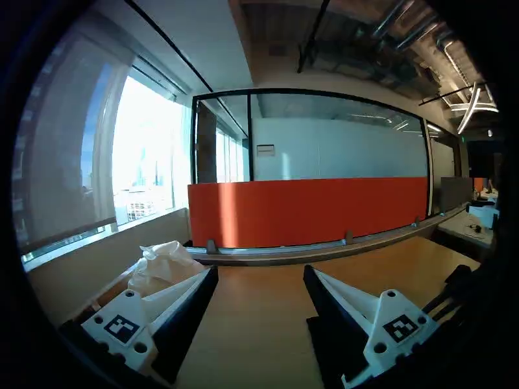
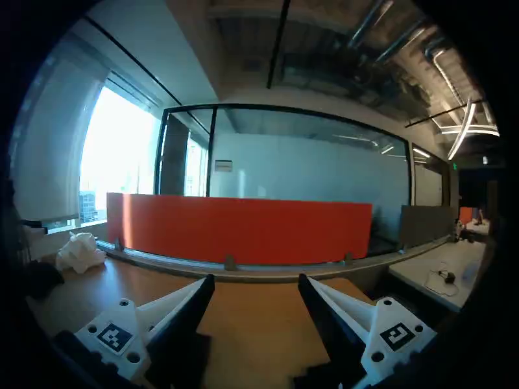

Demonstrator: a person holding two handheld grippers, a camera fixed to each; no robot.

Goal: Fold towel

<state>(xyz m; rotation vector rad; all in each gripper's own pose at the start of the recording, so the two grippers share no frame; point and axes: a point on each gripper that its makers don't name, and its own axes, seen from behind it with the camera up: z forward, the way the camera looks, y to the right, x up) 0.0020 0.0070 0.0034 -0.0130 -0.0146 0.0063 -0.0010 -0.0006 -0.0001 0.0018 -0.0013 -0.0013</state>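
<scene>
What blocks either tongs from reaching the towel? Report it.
Nothing visible does. The crumpled white towel lies on the wooden desk by the window, just ahead and to the left of the open left tongs. Bare desk top lies between it and the open right tongs, which are farther off.

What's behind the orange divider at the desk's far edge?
Behind the orange divider stands a black-framed glass wall. Its lower part and the floor there are hidden by the divider.
</scene>
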